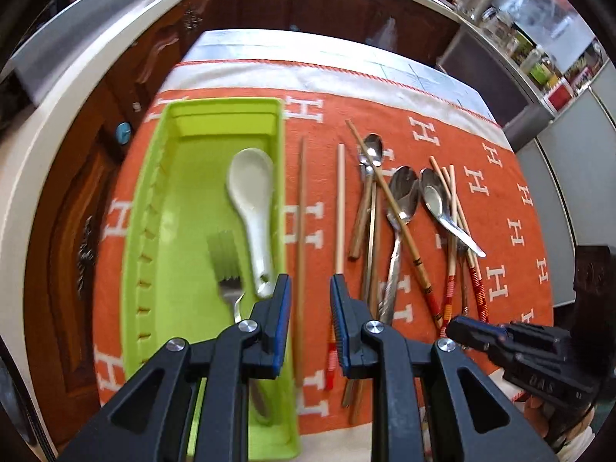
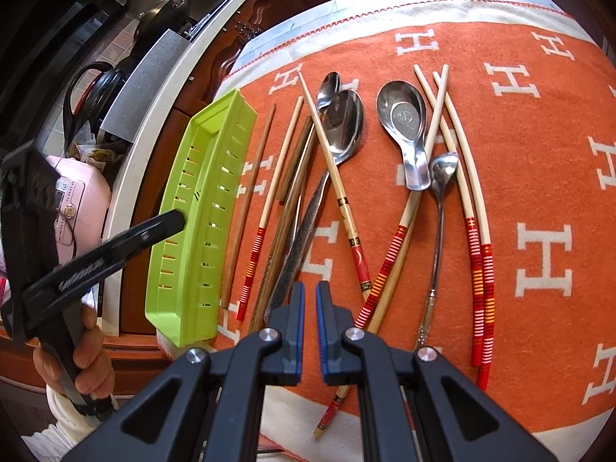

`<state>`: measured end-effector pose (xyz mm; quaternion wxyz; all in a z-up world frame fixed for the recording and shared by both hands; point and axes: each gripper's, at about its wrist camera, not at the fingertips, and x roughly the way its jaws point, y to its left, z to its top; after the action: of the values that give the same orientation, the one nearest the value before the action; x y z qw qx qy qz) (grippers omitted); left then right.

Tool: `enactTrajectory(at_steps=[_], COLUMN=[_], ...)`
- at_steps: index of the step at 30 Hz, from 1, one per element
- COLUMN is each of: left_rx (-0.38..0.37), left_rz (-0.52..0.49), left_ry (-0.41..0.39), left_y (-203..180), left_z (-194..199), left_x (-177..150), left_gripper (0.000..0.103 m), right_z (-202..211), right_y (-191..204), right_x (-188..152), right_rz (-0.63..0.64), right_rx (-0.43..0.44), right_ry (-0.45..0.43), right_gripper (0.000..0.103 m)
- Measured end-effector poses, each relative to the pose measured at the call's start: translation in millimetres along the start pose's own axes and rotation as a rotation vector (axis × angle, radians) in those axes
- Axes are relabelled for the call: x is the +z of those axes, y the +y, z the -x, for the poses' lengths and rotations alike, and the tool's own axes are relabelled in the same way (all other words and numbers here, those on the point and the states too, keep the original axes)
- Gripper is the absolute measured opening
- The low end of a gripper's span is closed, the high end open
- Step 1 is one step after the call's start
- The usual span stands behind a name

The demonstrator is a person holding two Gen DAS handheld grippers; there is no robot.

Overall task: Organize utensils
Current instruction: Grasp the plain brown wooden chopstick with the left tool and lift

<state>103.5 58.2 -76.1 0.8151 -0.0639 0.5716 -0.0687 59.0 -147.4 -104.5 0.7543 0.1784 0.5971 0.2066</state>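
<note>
A lime green utensil tray (image 1: 173, 177) lies on the orange cloth at the left and also shows in the right wrist view (image 2: 200, 208). It holds a white ceramic spoon (image 1: 250, 200) and a metal fork (image 1: 227, 265). My left gripper (image 1: 310, 300) is open and empty above the tray's right wall, a brown chopstick (image 1: 300, 231) between its fingers. Metal spoons (image 2: 342, 127) and several chopsticks (image 2: 477, 238) lie loose on the cloth. My right gripper (image 2: 310, 308) is almost closed and empty, hovering over the near ends of the pile.
The orange cloth with white H letters (image 2: 539, 177) covers the table. A kitchen counter (image 1: 69, 88) with wooden cabinets runs behind and to the left. A pink appliance (image 2: 77, 200) and a kettle (image 2: 96, 88) stand on it. Jars (image 1: 500, 27) line the right counter.
</note>
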Motion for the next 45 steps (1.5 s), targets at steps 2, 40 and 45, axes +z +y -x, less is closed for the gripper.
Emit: enactTrajectory(at_steps=[2, 40, 45], left_rx=[0.007, 0.279, 0.282], left_rz=[0.000, -0.065, -0.064], left_ry=[0.028, 0.345, 0.328], left_y=[-4.6, -43.8, -39.3], left_z=[-8.3, -104.7, -102.4], left_x=[8.5, 47.6, 47.0], left_gripper=[0.013, 0.004, 0.013], right_z=[1.8, 13.9, 13.4], right_y=[-1.7, -30.2, -30.5], right_x=[1.0, 3.7, 3.0], right_rz=[-0.002, -0.064, -0.062], right_rx=[0.002, 0.078, 0.081], right_ry=[-0.003, -0.037, -0.034], right_gripper=[0.006, 0.006, 0.006])
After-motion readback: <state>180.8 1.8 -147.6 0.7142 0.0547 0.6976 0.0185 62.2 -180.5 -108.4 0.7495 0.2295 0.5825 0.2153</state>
